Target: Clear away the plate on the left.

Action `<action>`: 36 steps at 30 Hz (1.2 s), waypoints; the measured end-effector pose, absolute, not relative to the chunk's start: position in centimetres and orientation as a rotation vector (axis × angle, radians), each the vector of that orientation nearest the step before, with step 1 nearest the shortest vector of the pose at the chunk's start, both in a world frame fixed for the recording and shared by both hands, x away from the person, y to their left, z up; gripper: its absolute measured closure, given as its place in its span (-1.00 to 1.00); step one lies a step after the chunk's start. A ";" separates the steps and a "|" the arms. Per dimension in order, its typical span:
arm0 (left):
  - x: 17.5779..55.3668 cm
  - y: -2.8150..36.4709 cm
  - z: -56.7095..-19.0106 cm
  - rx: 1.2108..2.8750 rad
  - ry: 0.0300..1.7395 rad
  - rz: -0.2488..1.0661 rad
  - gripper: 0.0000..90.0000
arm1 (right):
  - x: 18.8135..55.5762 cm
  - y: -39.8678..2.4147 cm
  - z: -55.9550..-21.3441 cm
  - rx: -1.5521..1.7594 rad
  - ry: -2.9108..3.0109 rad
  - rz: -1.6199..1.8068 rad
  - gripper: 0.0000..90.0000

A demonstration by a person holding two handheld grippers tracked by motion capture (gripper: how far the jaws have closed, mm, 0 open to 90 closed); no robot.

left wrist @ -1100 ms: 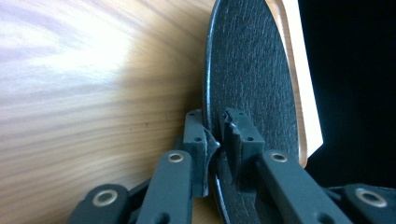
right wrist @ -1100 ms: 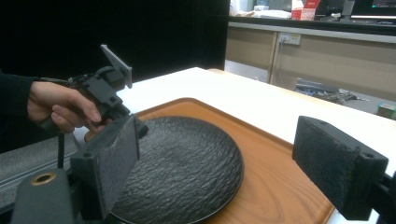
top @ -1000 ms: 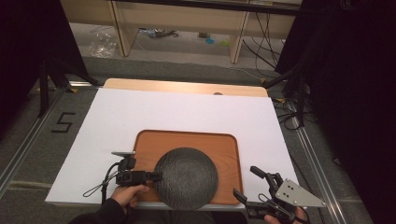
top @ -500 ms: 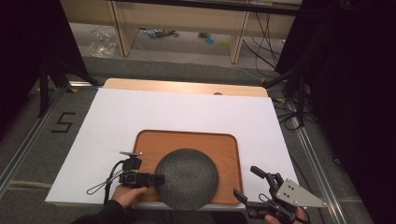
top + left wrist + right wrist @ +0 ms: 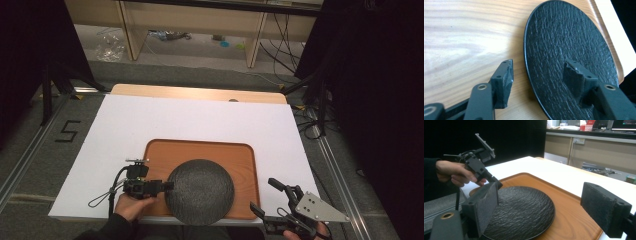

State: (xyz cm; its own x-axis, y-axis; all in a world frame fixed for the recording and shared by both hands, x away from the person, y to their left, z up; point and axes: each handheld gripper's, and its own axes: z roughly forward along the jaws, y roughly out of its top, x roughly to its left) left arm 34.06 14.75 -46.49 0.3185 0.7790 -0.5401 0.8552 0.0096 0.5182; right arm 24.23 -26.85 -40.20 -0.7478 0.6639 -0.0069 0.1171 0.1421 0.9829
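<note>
Black textured plate [image 5: 200, 191] lies flat in the wooden tray [image 5: 240, 155], lower middle of the high view. Left tool [image 5: 167, 185] has just been opening, jaws straddling its rim without pressing, apparently letting it settle; right tool [image 5: 272, 196] waits spread, empty.

a white-topped table [image 5: 200, 122] carried a wooden tray [image 5: 200, 155] near its front edge; nothing else visibly lay directly on it
</note>
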 end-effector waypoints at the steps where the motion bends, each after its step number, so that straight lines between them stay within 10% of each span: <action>1: 34.0 14.7 -46.4 1.761 1.471 -0.117 -0.09 | 24.2 -26.8 -40.2 0.746 1.980 1.643 -0.65; 36: 31.9 16.5 -41.6 1.616 1.035 0.199 -0.47 | 24.2 -26.9 -40.2 0.755 1.980 1.631 -0.65</action>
